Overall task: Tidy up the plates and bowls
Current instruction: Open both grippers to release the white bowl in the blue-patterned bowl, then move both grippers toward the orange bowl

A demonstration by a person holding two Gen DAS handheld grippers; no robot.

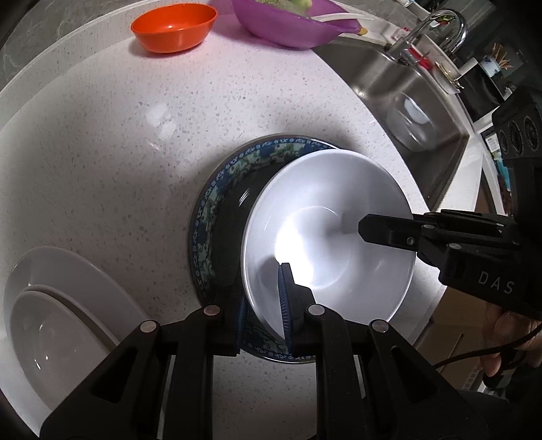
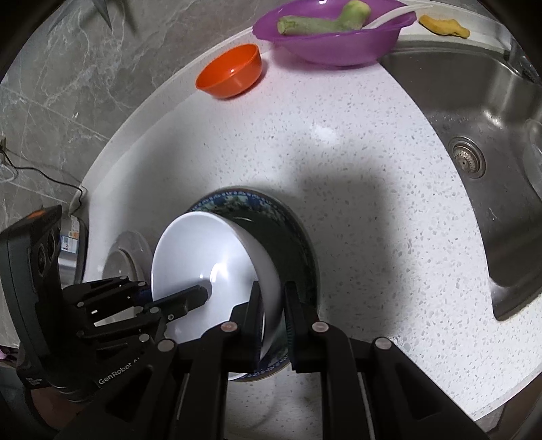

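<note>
A white bowl (image 1: 325, 216) (image 2: 203, 243) is over a blue-and-green patterned plate (image 1: 216, 203) (image 2: 291, 243) on the speckled counter. Whether it rests on the plate I cannot tell. My left gripper (image 1: 264, 291) is shut on the bowl's near rim, one blue pad inside and one outside. In the right wrist view it (image 2: 183, 304) reaches in from the left. My right gripper (image 2: 272, 294) is shut on the opposite rim. In the left wrist view it (image 1: 389, 237) enters from the right, one finger inside the bowl and the other hidden behind the wall.
White plates (image 1: 57, 304) (image 2: 125, 257) are stacked left of the patterned plate. At the back stand an orange bowl (image 1: 174, 27) (image 2: 230, 72) and a purple bowl (image 1: 288, 23) (image 2: 332, 37) holding a green vegetable. A steel sink (image 1: 437, 142) (image 2: 474, 101) lies to the right.
</note>
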